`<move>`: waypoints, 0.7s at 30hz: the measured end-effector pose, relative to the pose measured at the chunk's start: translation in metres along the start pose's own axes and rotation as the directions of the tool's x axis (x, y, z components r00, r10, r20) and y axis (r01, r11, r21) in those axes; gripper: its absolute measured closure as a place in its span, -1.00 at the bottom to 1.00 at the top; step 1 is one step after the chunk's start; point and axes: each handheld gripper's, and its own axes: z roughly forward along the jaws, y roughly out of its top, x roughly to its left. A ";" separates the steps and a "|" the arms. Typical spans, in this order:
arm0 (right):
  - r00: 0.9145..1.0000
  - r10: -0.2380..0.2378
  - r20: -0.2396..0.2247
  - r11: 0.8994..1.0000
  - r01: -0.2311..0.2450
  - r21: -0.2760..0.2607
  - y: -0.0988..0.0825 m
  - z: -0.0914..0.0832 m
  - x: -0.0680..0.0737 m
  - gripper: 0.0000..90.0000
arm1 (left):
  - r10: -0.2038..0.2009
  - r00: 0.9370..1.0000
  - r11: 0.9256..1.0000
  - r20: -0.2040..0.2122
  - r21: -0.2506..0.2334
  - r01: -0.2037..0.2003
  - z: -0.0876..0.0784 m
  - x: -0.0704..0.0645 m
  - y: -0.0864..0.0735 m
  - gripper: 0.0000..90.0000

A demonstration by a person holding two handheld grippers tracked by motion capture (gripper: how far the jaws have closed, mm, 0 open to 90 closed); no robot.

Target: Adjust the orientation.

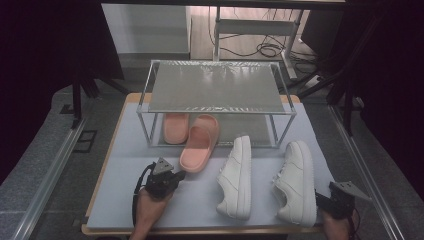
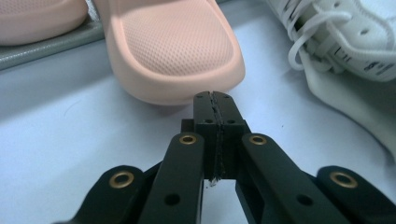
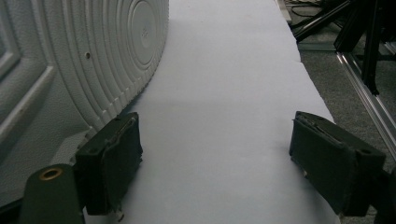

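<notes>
Pink foam slide sandal [image 2: 173, 51] sits just ahead of the left gripper [image 2: 214, 100], heel toward the fingertips and toe pointing at the two-tier metal shoe rack [image 1: 216, 87], where its twin, the other pink slide [image 1: 175, 127], is already on the lower shelf. From the left gripper view the jaws are pressed flat together with nothing between them — the tips sit right at the heel rim, touching it or a hair off, I can't tell which. My read is the job is shelving this slide, and with closed tips the sensible way is a push: keep the fingertips low and centred on the heel so the shoe slides straight instead of spinning off toward the white lace-up sneaker [image 1: 236, 177] just beside it on the thumb side. If it starts to yaw, I'd open up and pinch the heel wall instead. The right gripper [image 3: 215, 163] stands wide open and holds nothing — one pad is right up against the ribbed sole of the second white sneaker [image 3: 79, 60], which is tipped on its side on the pale blue table mat [image 3: 224, 93]. It could steady that shoe if needed.
</notes>
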 end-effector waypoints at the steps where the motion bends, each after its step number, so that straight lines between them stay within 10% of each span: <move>1: 1.000 0.000 0.000 1.000 0.000 0.000 0.000 0.000 0.000 -0.62 | 0.002 1.000 1.000 -0.010 0.001 -0.002 0.003 -0.001 -0.001 0.98; 21: 1.000 0.000 0.000 1.000 0.000 0.000 0.000 0.000 0.000 -0.62 | 0.032 0.999 0.999 -0.005 0.008 -0.032 0.035 -0.013 0.014 0.93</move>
